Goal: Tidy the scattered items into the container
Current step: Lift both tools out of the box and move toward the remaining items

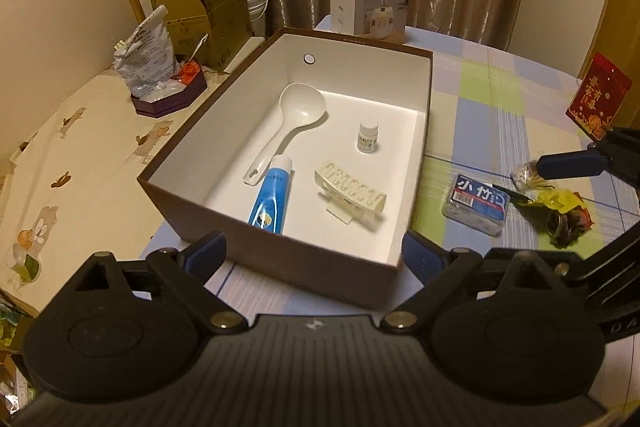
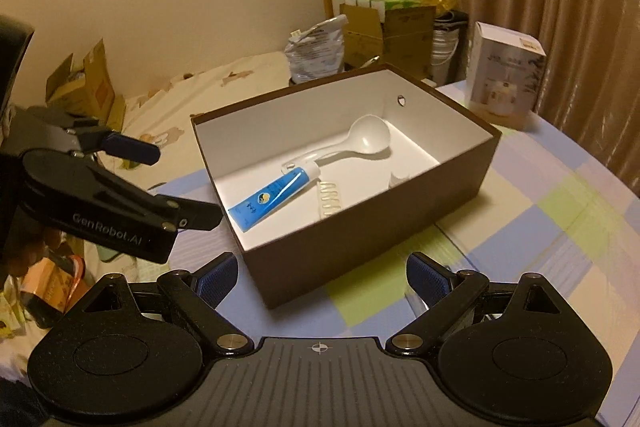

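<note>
Both tools gape, holding nothing: the left tool (image 1: 314, 251) hovers before the near wall of the box (image 1: 280, 259), the right tool (image 2: 320, 275) at its near corner. Inside lie a ladle (image 1: 294, 117), a blue tube (image 1: 272, 201), a small bottle (image 1: 368, 137) and a hair clip (image 1: 352, 197). Right of the box, on the table (image 1: 492, 87), sit a floss-pick case (image 1: 478, 203) and a wrapped bundle (image 1: 564, 213).

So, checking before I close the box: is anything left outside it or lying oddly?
Yes. The blue-labelled clear plastic box and crumpled yellow wrappers lie on the checked tablecloth, right of the brown cardboard box.
</note>
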A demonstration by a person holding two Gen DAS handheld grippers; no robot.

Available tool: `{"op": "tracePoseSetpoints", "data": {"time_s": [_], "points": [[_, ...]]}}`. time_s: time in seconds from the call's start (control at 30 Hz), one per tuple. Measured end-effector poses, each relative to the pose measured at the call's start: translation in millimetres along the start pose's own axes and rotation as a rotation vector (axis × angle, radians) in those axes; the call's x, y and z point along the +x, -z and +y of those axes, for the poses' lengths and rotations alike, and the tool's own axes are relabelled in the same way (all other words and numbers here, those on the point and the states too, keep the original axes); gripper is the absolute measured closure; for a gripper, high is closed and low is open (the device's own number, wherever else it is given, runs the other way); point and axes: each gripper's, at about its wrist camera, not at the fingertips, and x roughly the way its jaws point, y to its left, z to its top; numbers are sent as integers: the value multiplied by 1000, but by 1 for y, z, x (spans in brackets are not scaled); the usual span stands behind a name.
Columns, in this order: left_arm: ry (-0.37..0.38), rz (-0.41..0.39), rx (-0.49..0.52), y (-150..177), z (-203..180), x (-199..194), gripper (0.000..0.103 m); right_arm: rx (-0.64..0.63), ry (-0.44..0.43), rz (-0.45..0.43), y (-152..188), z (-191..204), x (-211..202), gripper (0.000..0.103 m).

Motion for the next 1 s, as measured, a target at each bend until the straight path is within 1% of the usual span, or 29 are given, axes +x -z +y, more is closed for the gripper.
{"op": "tracePoseSetpoints", "data": {"time_s": [0.17,0.23,0.33,0.47,0.57,0.73,0.83,1.0], "points": [[-11,1,1,12,-11,-10,7,11,-12,-12,10,-1,-14,7],[-12,1,-4,16,-14,-14,7,25,-29,-26,13,-2,-20,7],[-21,-1,-2,22,-21,-20,7,51,-31,-39,18,-5,-29,7],[-30,-8,14,28,-33,-24,7,60,-42,-25,28,-8,-38,7],[-13,-5,12,33,-41,-27,7,60,-46,-13,39,-10,-47,7],[16,3,17,43,-56,-26,7,87,-27,11,62,-19,-59,7],[45,20,17,47,-65,-22,7,103,-2,19,74,-27,-66,7],[62,34,34,52,-80,-18,7,131,29,23,90,-40,-77,7]]}}
